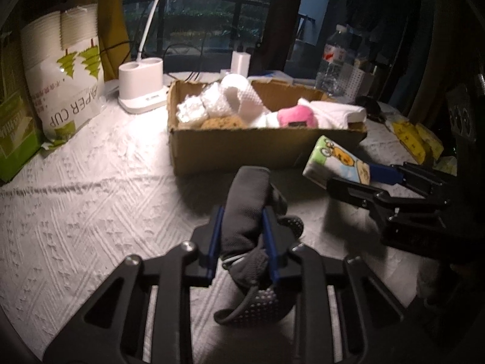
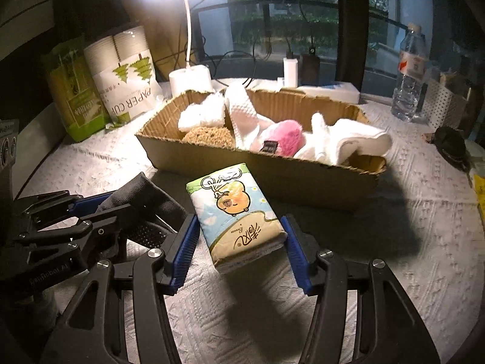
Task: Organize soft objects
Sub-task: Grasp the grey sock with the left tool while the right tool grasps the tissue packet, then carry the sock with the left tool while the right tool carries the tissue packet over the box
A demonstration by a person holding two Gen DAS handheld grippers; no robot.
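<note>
A white textured cloth (image 2: 409, 227) covers the table before the box (image 2: 272, 179). The left gripper (image 1: 242, 239) clamps a dark glove (image 1: 248, 212); the right gripper (image 2: 241, 251) clamps a tissue pack (image 2: 236, 215).

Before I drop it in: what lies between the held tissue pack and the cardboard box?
Only bare white table cover, shadowed, between tissue pack and cardboard box, in the right wrist view.

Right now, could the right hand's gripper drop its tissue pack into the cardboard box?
Probably yes. The right gripper holds the tissue pack between its jaws, just in front of the cardboard box. The box is open on top, with spare room near its right end, and nothing stands between them.
</note>
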